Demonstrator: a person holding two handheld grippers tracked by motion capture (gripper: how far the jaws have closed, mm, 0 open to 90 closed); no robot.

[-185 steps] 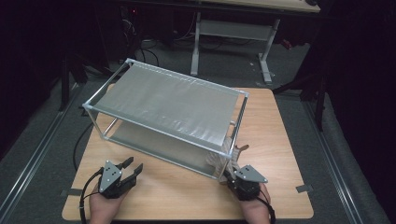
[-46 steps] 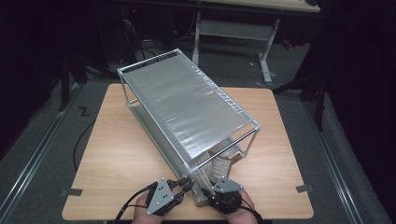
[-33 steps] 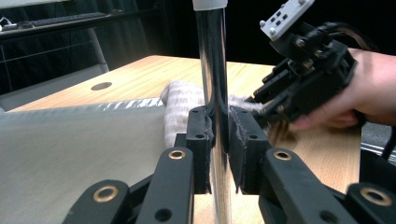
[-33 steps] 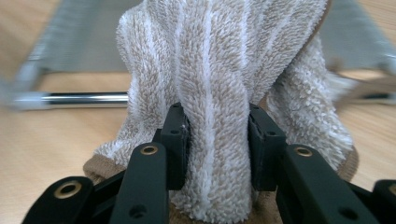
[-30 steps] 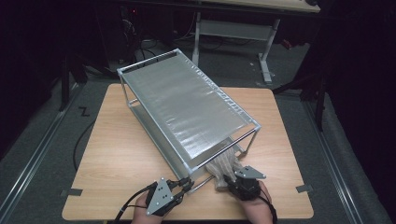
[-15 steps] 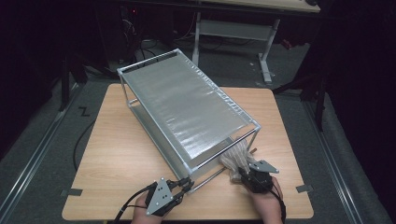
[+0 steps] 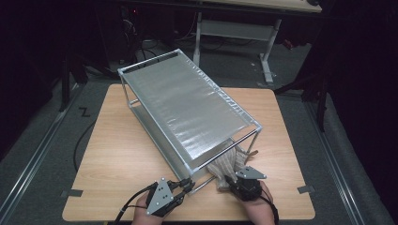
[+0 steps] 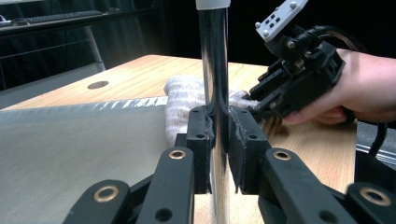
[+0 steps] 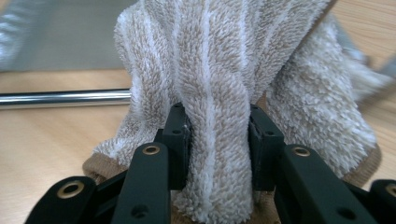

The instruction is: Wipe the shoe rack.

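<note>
From the high view, a metal rack [image 7: 187,112] is sitting diagonally on the wooden bench [image 7: 117,154], and a striped beige towel [image 7: 227,164] is poking out from under its near end. The left gripper [image 7: 185,187] is clamping the rack's near corner leg, while the right gripper [image 7: 230,180] is grabbing the towel. In the left gripper view, the pads [image 8: 201,140] are squeezing tight on the chrome leg [image 8: 214,70], with the towel [image 8: 182,98] lying just behind it. In the right gripper view, the right gripper [image 9: 218,140] is pinching a thick fold of towel [image 9: 219,70], a chrome bar [image 9: 60,99] lying on the bench beside it.
</note>
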